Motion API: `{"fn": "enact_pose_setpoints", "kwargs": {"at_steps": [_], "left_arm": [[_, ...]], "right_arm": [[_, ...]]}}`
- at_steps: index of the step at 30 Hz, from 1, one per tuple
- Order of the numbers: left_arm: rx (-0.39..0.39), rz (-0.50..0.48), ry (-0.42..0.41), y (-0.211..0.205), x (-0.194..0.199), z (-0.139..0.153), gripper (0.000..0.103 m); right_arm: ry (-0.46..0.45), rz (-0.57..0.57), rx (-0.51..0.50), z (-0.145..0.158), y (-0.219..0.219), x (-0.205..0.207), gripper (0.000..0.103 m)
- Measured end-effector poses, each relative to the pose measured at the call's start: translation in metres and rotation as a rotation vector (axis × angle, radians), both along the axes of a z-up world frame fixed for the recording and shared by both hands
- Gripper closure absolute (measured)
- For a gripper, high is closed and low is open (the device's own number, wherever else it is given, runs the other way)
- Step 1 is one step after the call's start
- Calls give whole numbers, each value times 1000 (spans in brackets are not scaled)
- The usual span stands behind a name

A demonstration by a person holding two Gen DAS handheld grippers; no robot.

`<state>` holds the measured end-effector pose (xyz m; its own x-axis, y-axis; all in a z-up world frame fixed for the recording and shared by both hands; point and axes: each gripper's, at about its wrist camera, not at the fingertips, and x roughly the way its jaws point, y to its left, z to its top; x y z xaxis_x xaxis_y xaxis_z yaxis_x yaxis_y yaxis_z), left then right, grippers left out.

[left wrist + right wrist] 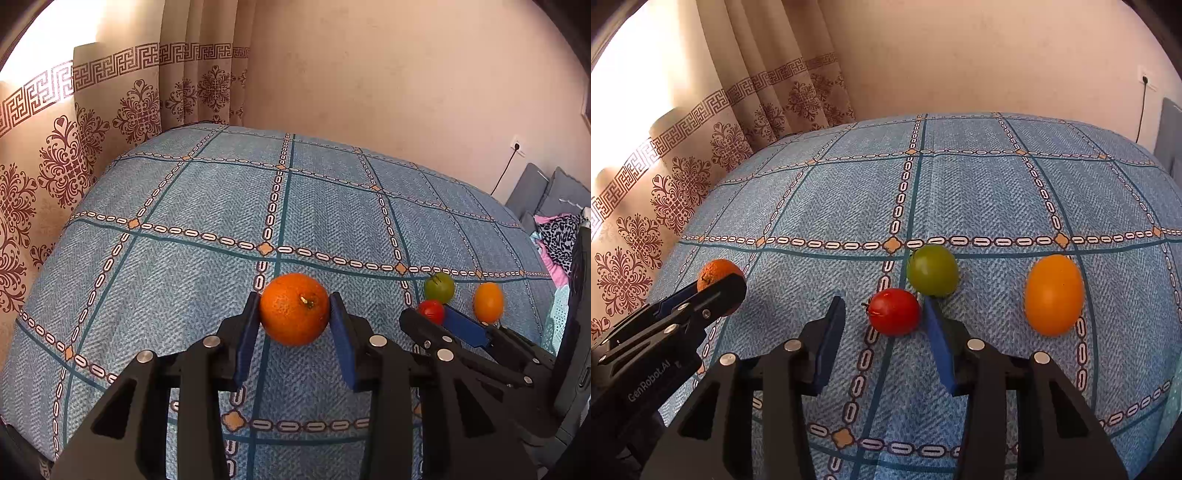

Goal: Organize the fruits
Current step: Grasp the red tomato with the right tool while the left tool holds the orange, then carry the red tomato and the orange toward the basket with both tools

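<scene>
Step in hand, as I judge it: gathering the scattered fruit into one group on the blue checked cloth point(207, 206).

Left tongs point(294, 314), low centre of the left wrist view: pinching the orange point(294, 309), one blue pad against each side, stem scar facing the camera. Whether the fruit hangs clear of the cloth or rests on it, cannot tell.

Right tongs point(882, 317), low centre of the right wrist view: spread, gripping nothing. Red tomato point(894, 312) sits between the pad tips, nearer the right pad, a clear gap on the left. Green tomato point(932, 270) lies just beyond it, up and right, close to touching. Yellow-orange fruit point(1054, 294) lies apart at the right of frame.

Next move likely calls for carrying the orange rightward toward the other three, and closing the right pads gently, since the tomato is soft and could roll into the green one.
</scene>
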<state>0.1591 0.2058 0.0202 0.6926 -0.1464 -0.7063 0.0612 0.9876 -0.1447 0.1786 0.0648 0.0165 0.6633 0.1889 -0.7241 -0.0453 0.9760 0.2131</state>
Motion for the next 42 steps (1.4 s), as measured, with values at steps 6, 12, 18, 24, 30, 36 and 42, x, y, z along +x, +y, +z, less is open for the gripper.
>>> {"fn": "enact_pose_setpoints", "kwargs": {"at_steps": [6, 12, 18, 24, 30, 36, 42], "left_arm": [[-5, -9, 0, -1, 1, 0, 64], [-12, -7, -7, 0, -1, 1, 64], [-12, -21, -13, -6, -5, 4, 64], [-17, -26, -19, -10, -7, 9, 64], [-23, -25, -25, -8, -8, 11, 64], [-36, -19, -25, -4, -7, 12, 64], [-45, -10, -31, -3, -8, 14, 64]], "right_arm": [[0, -15, -11, 0, -5, -3, 72], [-18, -19, -29, 4, -10, -20, 72], [-41, -33, -13, 11, -19, -39, 72], [-37, -27, -18, 12, -18, -42, 71], [-13, -28, -12, 4, -10, -30, 71], [-9, -18, -42, 1, -2, -28, 71], [-31, -16, -58, 6, 0, -37, 73]]}}
